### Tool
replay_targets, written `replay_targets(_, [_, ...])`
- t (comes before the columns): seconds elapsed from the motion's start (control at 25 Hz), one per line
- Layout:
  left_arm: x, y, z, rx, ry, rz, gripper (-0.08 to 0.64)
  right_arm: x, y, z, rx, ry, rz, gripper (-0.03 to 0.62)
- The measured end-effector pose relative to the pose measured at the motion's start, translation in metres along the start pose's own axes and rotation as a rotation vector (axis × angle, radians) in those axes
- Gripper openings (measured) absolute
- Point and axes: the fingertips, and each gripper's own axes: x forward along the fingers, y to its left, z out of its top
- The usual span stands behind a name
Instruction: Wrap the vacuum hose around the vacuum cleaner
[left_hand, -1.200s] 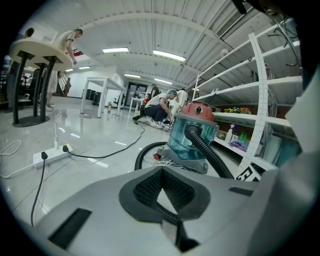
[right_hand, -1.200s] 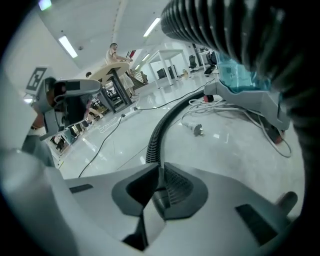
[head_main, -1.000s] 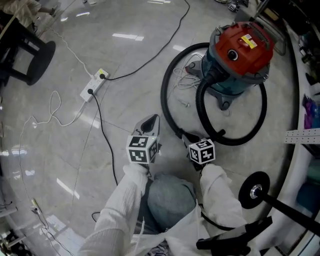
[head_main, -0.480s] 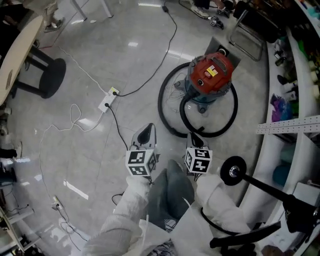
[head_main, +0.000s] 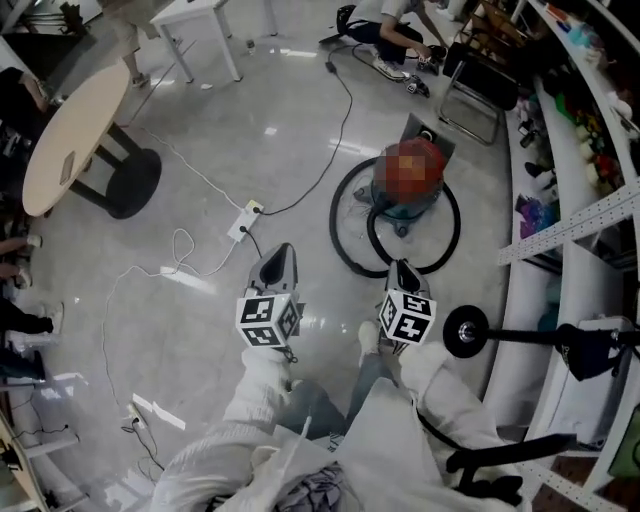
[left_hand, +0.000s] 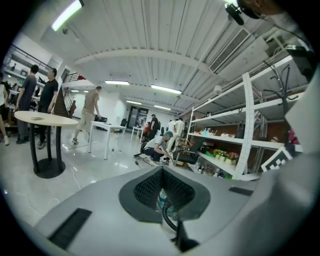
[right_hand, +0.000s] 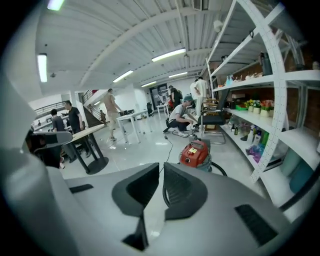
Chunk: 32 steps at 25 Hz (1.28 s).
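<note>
The red vacuum cleaner (head_main: 406, 208) stands on the floor far below, its top hidden by a mosaic patch. Its black hose (head_main: 341, 243) lies in wide loops around the base. The right gripper view shows the vacuum cleaner (right_hand: 196, 153) ahead with the hose (right_hand: 220, 169) curving beside it. My left gripper (head_main: 280, 264) and right gripper (head_main: 402, 276) are held high, side by side, well short of the vacuum. Both are shut with nothing in them. In its own view the left gripper (left_hand: 161, 173) points roughly level; the right gripper (right_hand: 161, 171) tilts down at the vacuum.
A power strip (head_main: 244, 222) with white and black cables lies on the floor at left. A round table (head_main: 72, 145) stands far left. Shelving (head_main: 575, 150) runs along the right, with a black disc stand (head_main: 465, 331) near my right arm. A person (head_main: 392, 28) crouches beyond the vacuum beside a chair (head_main: 478, 85).
Both grippers and the head camera have risen far from the floor. The vacuum and hose look smaller and farther away. Both jaws stay shut and empty.
</note>
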Motion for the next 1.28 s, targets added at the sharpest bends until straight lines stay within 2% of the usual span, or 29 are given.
replay_targets(0.12, [-0.062,0.005,0.008,0.027,0.003,-0.078,0.003,-0.060,0.037,-0.013,0.067,-0.053,-0.082,0.038])
replay_targets(0.2, [-0.102,0.007,0.008,0.025,0.042,-0.132,0.003,-0.100,0.065,-0.023,0.122,-0.070,-0.133,0.038])
replay_targets(0.28, [-0.139,0.002,0.007,0.021,0.078,-0.188,0.003,-0.138,0.094,-0.026,0.145,-0.090,-0.149,0.038])
replay_targets(0.4, [-0.179,-0.018,0.009,0.029,0.091,-0.273,0.003,-0.183,0.125,-0.018,0.109,-0.137,-0.150,0.038])
replay_targets(0.56, [-0.216,-0.050,0.012,0.026,0.098,-0.354,0.003,-0.223,0.141,-0.019,0.068,-0.148,-0.174,0.038])
replay_targets(0.76, [-0.245,-0.079,-0.001,0.048,0.125,-0.396,0.003,-0.258,0.156,-0.034,0.081,-0.156,-0.157,0.037])
replay_targets(1.04, [-0.277,-0.117,-0.012,0.127,0.149,-0.431,0.003,-0.297,0.132,-0.059,0.155,-0.176,-0.183,0.037])
replay_targets(1.28, [-0.283,-0.140,-0.003,0.161,0.131,-0.441,0.003,-0.311,0.120,-0.048,0.120,-0.198,-0.197,0.037])
